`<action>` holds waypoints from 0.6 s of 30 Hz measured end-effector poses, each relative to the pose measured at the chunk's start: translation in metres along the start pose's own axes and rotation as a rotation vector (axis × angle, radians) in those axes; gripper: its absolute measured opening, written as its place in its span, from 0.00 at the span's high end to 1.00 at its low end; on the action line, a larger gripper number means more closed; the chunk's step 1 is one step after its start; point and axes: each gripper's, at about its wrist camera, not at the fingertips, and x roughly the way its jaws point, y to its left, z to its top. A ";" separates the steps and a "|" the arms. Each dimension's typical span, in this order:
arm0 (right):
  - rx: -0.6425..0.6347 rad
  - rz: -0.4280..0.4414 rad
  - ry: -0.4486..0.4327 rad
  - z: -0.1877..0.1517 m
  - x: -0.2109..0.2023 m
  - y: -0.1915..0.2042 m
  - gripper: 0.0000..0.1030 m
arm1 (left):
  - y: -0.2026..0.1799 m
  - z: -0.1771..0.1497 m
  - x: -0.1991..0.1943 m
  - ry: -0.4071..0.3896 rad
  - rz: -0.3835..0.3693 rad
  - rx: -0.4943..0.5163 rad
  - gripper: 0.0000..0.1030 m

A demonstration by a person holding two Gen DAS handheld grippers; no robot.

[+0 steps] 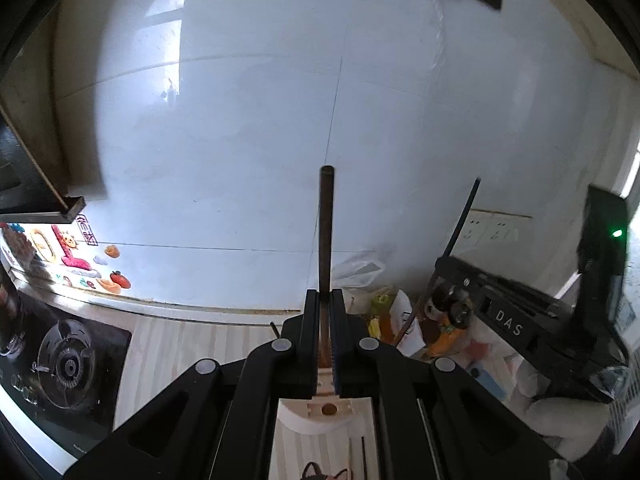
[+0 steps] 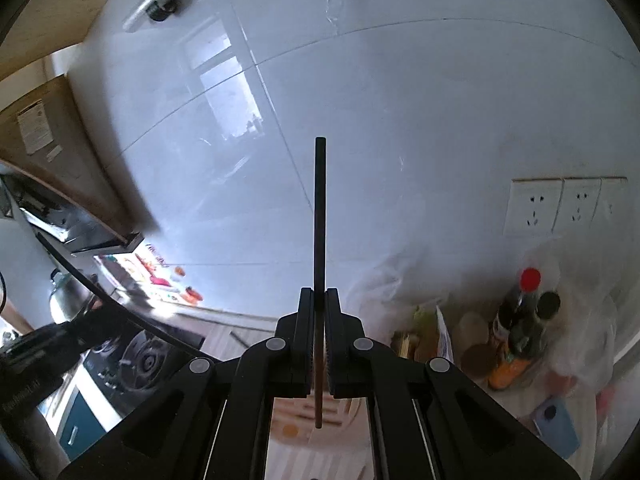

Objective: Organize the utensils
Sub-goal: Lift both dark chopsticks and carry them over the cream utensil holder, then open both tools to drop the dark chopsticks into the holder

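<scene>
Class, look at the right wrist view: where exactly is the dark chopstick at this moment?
In the right wrist view the dark chopstick stands upright at centre frame, clamped between the closed fingers of the right gripper, rising against the white tiled wall.

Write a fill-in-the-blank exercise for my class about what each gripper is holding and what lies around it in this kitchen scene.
1. The left gripper is shut on a dark ____.
2. The chopstick in the right gripper points ____ past the fingertips.
3. The wall sockets are mounted on the white ____ wall.
4. The bottle behind the dark-capped one has a ____ cap.

Missing words: chopstick; up; tiled; red
</scene>
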 end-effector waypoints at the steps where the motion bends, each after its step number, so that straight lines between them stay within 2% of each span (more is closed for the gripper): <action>1: -0.003 -0.011 -0.007 0.003 0.005 0.001 0.95 | 0.000 0.001 0.012 0.023 -0.002 -0.002 0.98; 10: 0.004 -0.052 0.020 0.006 0.057 -0.008 0.95 | 0.005 -0.008 0.069 0.135 0.001 -0.012 0.98; 18: 0.002 -0.053 0.070 -0.006 0.086 -0.013 0.95 | 0.012 -0.010 0.090 0.198 0.001 -0.030 0.97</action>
